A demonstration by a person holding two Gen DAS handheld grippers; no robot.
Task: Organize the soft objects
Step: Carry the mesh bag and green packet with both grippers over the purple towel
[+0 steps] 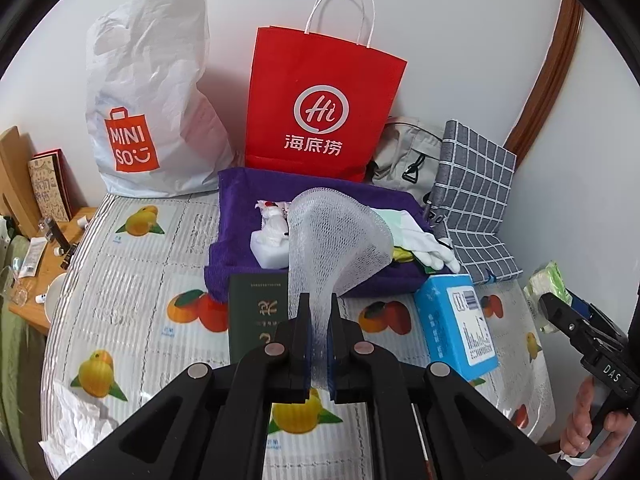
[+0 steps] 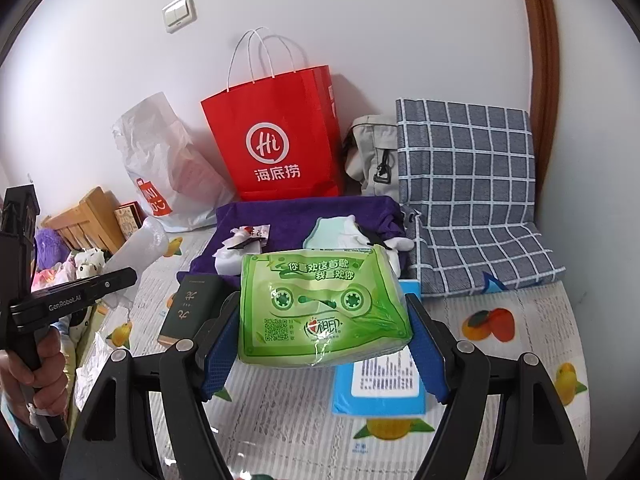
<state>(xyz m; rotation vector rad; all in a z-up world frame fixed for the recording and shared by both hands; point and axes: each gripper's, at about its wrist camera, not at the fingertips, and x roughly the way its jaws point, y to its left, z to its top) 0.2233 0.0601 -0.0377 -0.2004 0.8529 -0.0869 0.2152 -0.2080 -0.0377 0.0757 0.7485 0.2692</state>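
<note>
A table [image 1: 132, 280] under a fruit-printed plastic cover fills the lower part of both views, and the purple towel [image 1: 248, 188] spread at its far side serves as the landmark here. Behind the towel, against the white wall, stands a red paper bag [image 1: 320, 104] with white handles. Left of that, behind the towel's left corner, slumps a white Miniso plastic bag [image 1: 152, 100]. To the right of the towel a grey checked cushion [image 2: 468, 184] leans against the wall, with a beige bag [image 2: 372, 152] tucked between it and the red bag.

On the towel lie a white block with a small figure [image 1: 272, 236] and white gloves [image 1: 432, 248]. In front of the towel, on the table cover, a blue box [image 1: 456, 324] lies to the right and a dark green booklet [image 1: 256, 312] to the left.

The green pack of tissues [image 2: 320, 308] hangs in front of the towel, above the blue box, clamped between the blue pads of the right gripper [image 2: 320, 344], whose jaws stand wide apart around it. The white foam net sleeve [image 1: 336, 240] rises in front of the towel's middle, above the booklet, pinched at its lower end by the left gripper [image 1: 318, 320], its fingers pressed together on the mesh. A hand [image 1: 580, 428] grips the right tool's handle.
</note>
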